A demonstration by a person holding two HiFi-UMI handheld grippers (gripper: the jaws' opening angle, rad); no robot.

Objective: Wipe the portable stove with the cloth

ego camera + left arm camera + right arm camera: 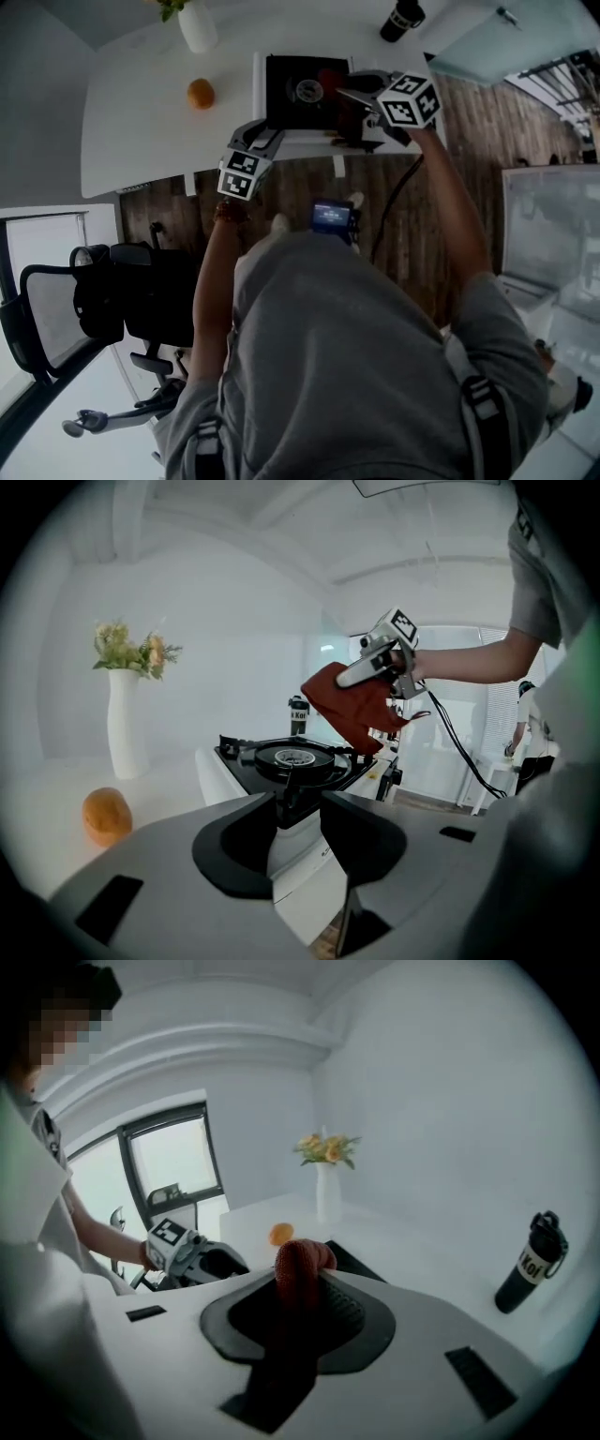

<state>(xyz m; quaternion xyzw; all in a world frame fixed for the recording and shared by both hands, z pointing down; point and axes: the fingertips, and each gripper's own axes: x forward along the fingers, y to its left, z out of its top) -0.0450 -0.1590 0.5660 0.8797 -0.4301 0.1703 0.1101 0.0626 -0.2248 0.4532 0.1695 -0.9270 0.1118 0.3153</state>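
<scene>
Overhead first: the head view shows a white counter (141, 131) with the stove (305, 91) at its near edge. The left hand-held gripper (274, 139) sits at the stove's near left corner. The right hand-held gripper (352, 94) is over the stove's right side with a dark red cloth (330, 79) in it. An orange (201, 93), a white vase (197, 25) and a dark bottle (401, 19) stand farther back.

From the left gripper view, the jaws stand wide apart. The stove's corner (295, 761) shows in the gap and the pads are not pressing on it. Beyond, the cloth (352, 705) hangs from the right hand-held gripper over the stove's far edge; whether its lower tip touches is unclear.

From the right gripper view, the jaws are pinched narrow on the cloth (300, 1269), which bunches out past the tips. The orange, vase and bottle show behind.
</scene>
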